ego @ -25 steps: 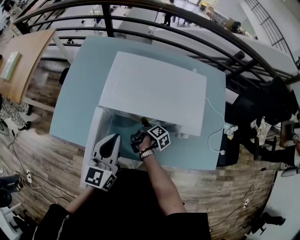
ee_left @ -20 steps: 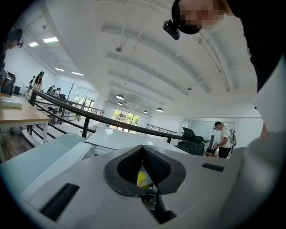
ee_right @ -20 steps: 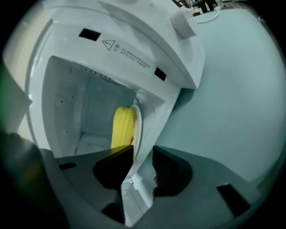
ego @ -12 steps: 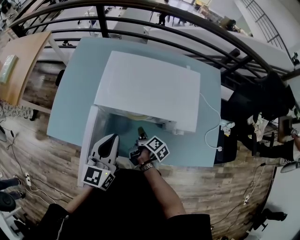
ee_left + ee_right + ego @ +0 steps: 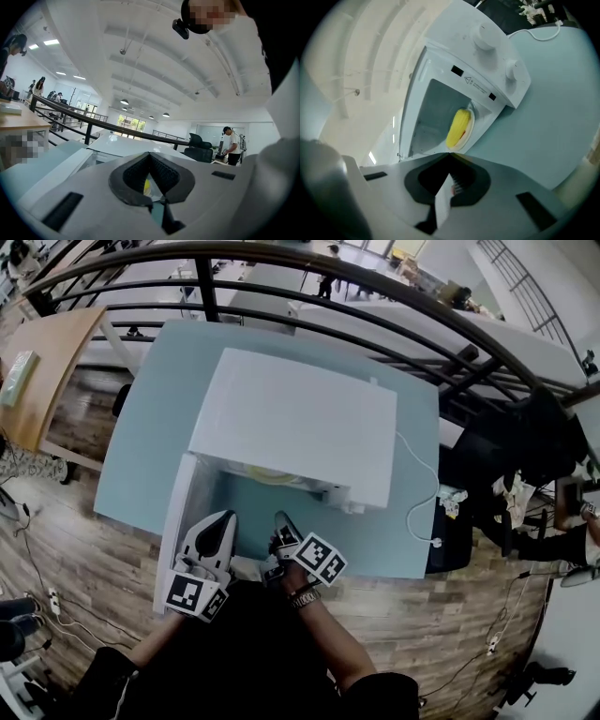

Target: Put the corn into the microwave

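Yellow corn (image 5: 458, 126) inside white microwave (image 5: 490, 58)

A pale blue table (image 5: 141, 427) carries a white microwave (image 5: 300, 418) and its white cable (image 5: 436, 541).

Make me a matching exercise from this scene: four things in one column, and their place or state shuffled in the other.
Things:
1. corn
2. microwave door
3. white cable
4. right gripper

Place or state:
A. swung open
B. shut, nothing between its jaws
C. on the plate inside the microwave
D. lying on the table beside the microwave

Pairs: 1-C, 2-A, 3-D, 4-B
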